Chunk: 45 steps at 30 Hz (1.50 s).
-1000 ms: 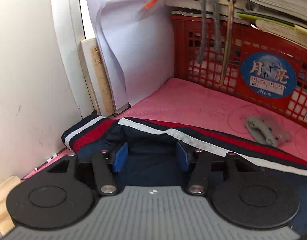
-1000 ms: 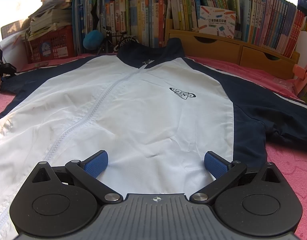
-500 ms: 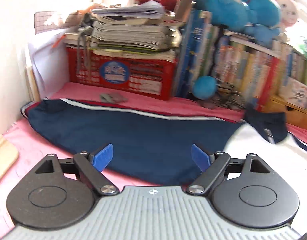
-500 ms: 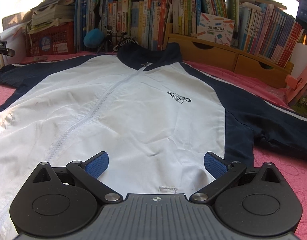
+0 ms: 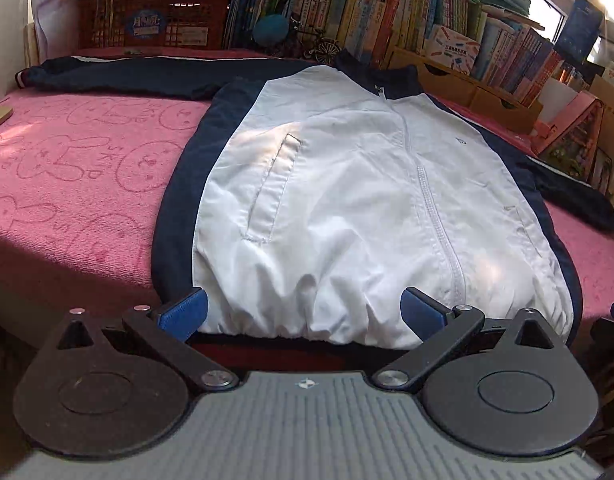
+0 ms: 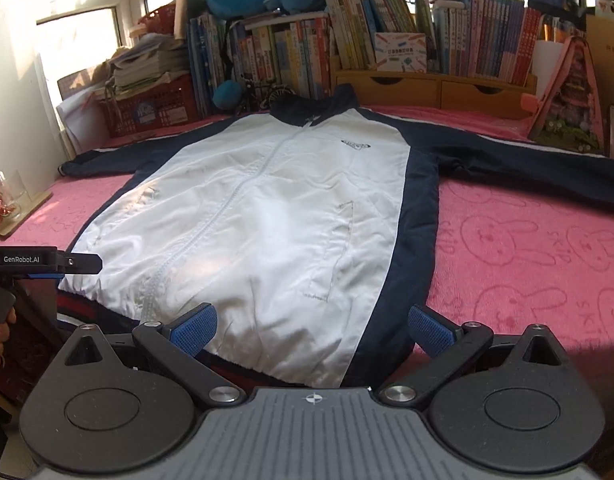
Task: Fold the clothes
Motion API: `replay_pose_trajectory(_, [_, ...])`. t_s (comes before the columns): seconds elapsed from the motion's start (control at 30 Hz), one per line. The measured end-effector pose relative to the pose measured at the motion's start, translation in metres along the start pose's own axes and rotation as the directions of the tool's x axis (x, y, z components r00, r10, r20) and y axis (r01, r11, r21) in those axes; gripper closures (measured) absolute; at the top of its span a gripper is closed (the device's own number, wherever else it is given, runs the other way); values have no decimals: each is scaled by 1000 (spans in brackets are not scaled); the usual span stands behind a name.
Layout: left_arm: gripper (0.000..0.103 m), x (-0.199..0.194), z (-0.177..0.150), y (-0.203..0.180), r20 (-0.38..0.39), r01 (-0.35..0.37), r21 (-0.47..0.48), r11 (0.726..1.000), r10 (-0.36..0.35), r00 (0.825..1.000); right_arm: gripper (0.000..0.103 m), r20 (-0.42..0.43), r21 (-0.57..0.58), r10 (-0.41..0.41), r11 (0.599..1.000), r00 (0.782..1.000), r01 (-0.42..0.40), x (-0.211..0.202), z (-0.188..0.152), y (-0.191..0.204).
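Sleeve released, my left claw [image 5: 303, 312] swings from the far-left cuff to the near hem of the white-and-navy zip jacket [image 5: 347, 200], spread flat on the pink rabbit-print cover [image 5: 75, 168]; its jaws are opening on nothing (right claw [image 6: 313, 330] wide, empty too). Folding can begin.

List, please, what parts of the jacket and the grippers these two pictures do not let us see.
- Jacket hem middle: left wrist view, hidden behind the left gripper, whose jaws are opening.
- Jacket sleeve end: right wrist view, cut off by the right edge.
- Chest logo: too small to read.
- Right gripper: hides the hem's corner.
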<state>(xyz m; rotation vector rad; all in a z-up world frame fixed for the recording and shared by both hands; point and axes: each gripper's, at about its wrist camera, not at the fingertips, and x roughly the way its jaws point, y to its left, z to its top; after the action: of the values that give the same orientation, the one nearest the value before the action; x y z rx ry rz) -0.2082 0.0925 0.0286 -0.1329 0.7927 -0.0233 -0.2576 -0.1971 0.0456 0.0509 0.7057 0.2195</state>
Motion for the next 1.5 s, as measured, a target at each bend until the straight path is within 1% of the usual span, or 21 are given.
replay_pose_trajectory(0.1, [0,-16,-16,-13,17,-27,55,998,26,1000,0,16,15,-25,1000,1000,25,-12,-22,13])
replay_pose_trajectory(0.23, [0,-38,-39,-21,29,43,45,998,-45,999,0,63,-51,-41,998,997,44,-32,-45,39])
replay_pose_trajectory(0.33, [0,-49,-52,-31,31,43,34,998,-44,999,0,98,-77,-44,996,994,51,-48,-59,54])
replay_pose_trajectory(0.43, [0,-59,-64,-40,38,19,38,999,-20,999,0,136,-59,-33,997,990,41,-63,-71,61])
replay_pose_trajectory(0.5, [0,-66,-71,-46,49,0,49,999,-2,999,0,178,-30,-34,999,983,40,-69,-76,62])
replay_pose_trajectory(0.57, [0,-73,-76,-50,69,4,59,998,-8,998,0,215,-2,-64,998,974,66,-73,-77,63])
replay_pose_trajectory(0.67, [0,-82,-82,-55,101,17,64,998,-24,995,0,237,32,-90,996,967,85,-74,-79,63])
replay_pose_trajectory(0.8, [0,-88,-88,-58,131,-4,75,997,-6,991,0,246,52,-74,997,966,62,-67,-88,64])
replay_pose_trajectory(0.83, [0,-88,-89,-60,136,-31,80,996,20,991,0,240,50,-72,997,968,61,-66,-90,67])
replay_pose_trajectory(0.9, [0,-88,-91,-60,140,-58,90,994,45,989,0,223,39,-73,997,972,66,-62,-91,71])
replay_pose_trajectory(1.03, [0,-85,-91,-53,132,-58,67,996,49,990,0,227,23,-90,996,970,87,-59,-93,79])
replay_pose_trajectory(1.17, [0,-83,-93,-49,119,-56,48,997,50,992,0,213,-11,-98,995,972,102,-59,-93,88])
replay_pose_trajectory(1.33, [0,-81,-95,-48,110,-69,53,996,63,992,0,204,-48,-130,989,970,143,-59,-93,94])
replay_pose_trajectory(1.43, [0,-80,-95,-48,106,-69,51,996,63,992,0,193,-50,-137,987,971,150,-57,-94,96])
replay_pose_trajectory(1.5, [0,-80,-95,-48,104,-66,51,997,60,993,0,184,-41,-130,989,974,140,-56,-94,94])
